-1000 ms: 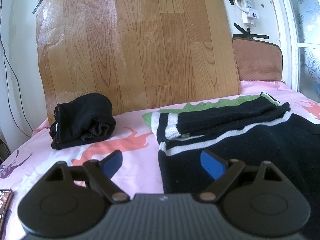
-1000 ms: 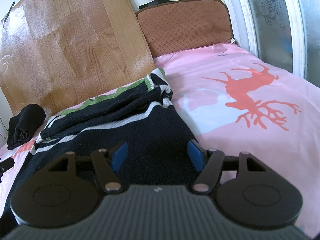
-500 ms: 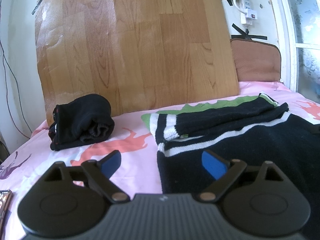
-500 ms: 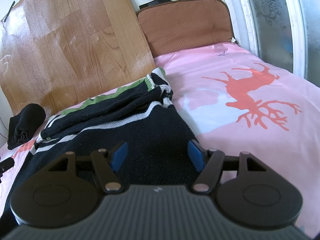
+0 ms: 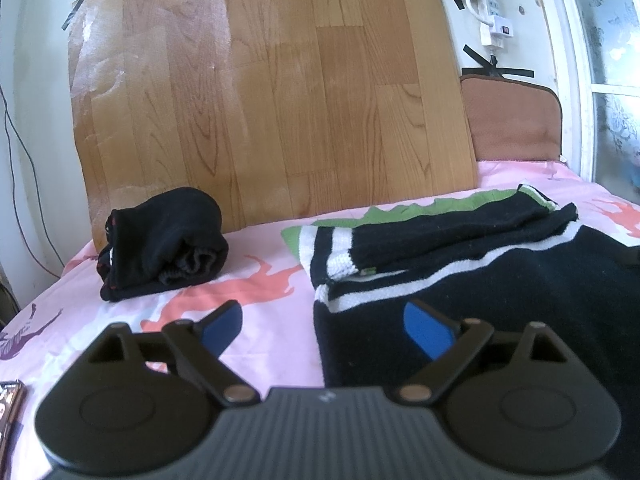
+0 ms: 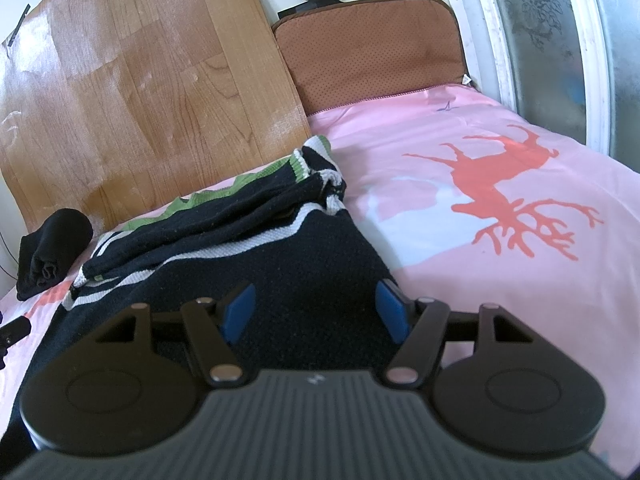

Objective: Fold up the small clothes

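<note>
A black knit sweater point(image 5: 500, 280) with white stripes and a green zigzag edge lies flat on the pink bedsheet point(image 5: 260, 312), its sleeves folded across the top. My left gripper point(image 5: 324, 324) stands open above the sweater's left edge, nothing between its blue pads. In the right wrist view the same sweater point(image 6: 260, 264) fills the middle, and my right gripper point(image 6: 316, 312) hovers open over its near right part, close to the right edge. A black garment point(image 5: 164, 244), rolled into a bundle, rests to the left by the board; it shows as the black garment point(image 6: 48, 252) at far left.
A wood-pattern board point(image 5: 272, 92) leans against the wall behind the bed. A brown cushion point(image 6: 372, 48) stands at the headboard. A window frame point(image 6: 532, 40) borders the right side. A phone point(image 5: 10, 404) lies at the near left. Bare deer-print sheet point(image 6: 500, 220) spreads to the right.
</note>
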{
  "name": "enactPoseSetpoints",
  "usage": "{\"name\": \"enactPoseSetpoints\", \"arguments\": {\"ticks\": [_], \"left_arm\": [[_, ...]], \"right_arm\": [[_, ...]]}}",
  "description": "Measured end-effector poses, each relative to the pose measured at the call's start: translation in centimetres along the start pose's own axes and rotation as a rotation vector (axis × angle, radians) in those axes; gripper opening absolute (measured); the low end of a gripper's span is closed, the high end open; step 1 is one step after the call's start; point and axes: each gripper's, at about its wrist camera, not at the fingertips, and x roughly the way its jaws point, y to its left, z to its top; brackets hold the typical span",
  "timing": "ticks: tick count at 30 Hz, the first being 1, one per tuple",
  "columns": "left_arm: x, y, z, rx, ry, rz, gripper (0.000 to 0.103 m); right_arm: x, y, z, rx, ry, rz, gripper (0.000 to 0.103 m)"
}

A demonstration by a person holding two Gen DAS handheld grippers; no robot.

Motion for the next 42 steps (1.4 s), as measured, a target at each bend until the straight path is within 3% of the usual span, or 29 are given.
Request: {"name": "enactPoseSetpoints", "arguments": {"ticks": [42], "left_arm": [[-0.36, -0.14, -0.02, 0.004, -0.027, 0.028, 0.101]], "right_arm": [[-0.15, -0.28, -0.02, 0.002, 0.0, 0.007, 0.07]]}}
